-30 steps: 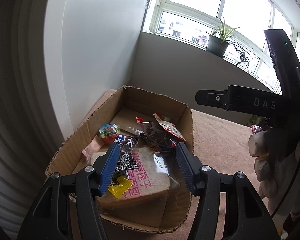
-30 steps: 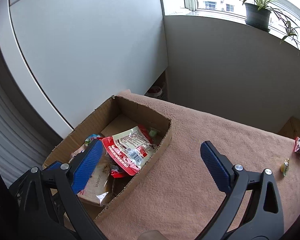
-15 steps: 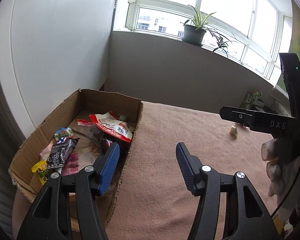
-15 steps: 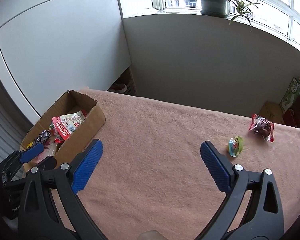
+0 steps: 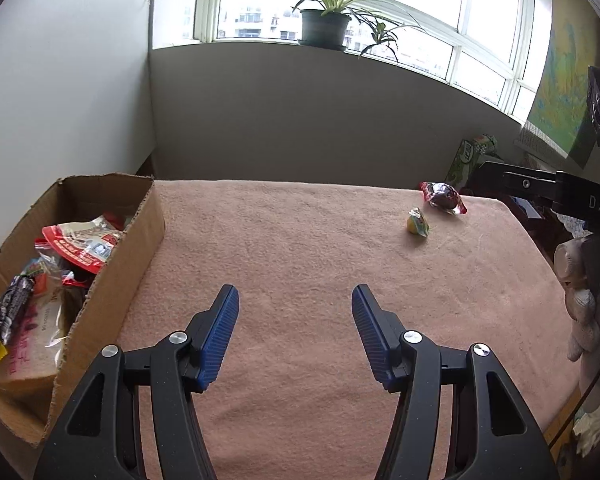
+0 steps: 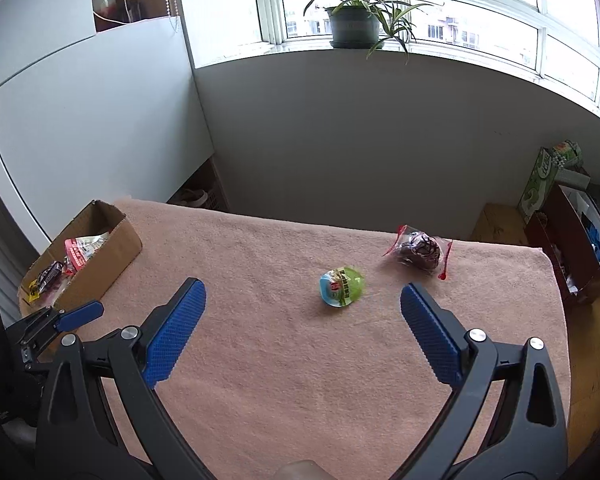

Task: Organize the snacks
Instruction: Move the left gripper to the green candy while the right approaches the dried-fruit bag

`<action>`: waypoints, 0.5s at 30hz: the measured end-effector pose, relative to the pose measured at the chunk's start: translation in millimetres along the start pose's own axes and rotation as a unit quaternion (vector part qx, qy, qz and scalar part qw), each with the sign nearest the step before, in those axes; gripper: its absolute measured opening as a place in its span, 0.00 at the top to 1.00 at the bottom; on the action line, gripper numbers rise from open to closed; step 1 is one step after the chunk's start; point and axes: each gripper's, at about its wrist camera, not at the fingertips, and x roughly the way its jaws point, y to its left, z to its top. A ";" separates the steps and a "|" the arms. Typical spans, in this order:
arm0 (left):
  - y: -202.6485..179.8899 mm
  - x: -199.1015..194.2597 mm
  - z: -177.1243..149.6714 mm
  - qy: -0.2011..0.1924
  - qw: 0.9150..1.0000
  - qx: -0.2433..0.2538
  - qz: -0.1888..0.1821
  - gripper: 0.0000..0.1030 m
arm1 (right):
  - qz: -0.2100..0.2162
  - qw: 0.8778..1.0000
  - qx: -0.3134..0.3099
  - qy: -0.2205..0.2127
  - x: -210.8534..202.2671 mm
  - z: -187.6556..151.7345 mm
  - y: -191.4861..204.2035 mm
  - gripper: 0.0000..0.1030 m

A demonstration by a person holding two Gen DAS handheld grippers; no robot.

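Snacks left: a small round green packet (image 6: pixel 342 285) and a dark red-sealed pouch (image 6: pixel 419 250) near the table's (image 6: pixel 284 360) far right corner. Both look light and crinkly, probably slippery, so I would pinch each across its middle. My right gripper (image 6: pixel 302 332) and left gripper (image 5: pixel 295 330) stand wide and empty.

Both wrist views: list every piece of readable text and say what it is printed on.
"DAS": white letters on the black bar of the right tool's body, cut off at the frame edge.
Red-and-white snack pouch in the brown cardboard box: print too small to read.
Round green-and-blue wrapped snack: lettering blurred.
Green carton beyond the table: script unreadable.
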 end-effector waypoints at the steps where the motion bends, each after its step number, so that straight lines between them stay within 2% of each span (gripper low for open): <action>1: -4.2 1.7 -0.9 0.001 1.000 0.003 -0.003 0.43 | -0.005 1.000 0.003 0.000 -0.4 0.5 -7.2 0.03; 5: -13.3 7.1 -3.9 0.006 1.000 0.009 -0.012 0.43 | -0.014 1.000 0.027 0.002 2.7 4.2 -39.3 0.03; 9: -13.9 8.1 0.2 0.004 0.999 -0.006 -0.033 0.44 | -0.006 0.999 0.052 0.004 11.3 12.5 -67.6 0.03; 15: -22.0 19.6 14.8 0.007 0.998 -0.017 -0.061 0.43 | 0.003 0.999 0.030 0.021 40.8 30.7 -92.2 0.03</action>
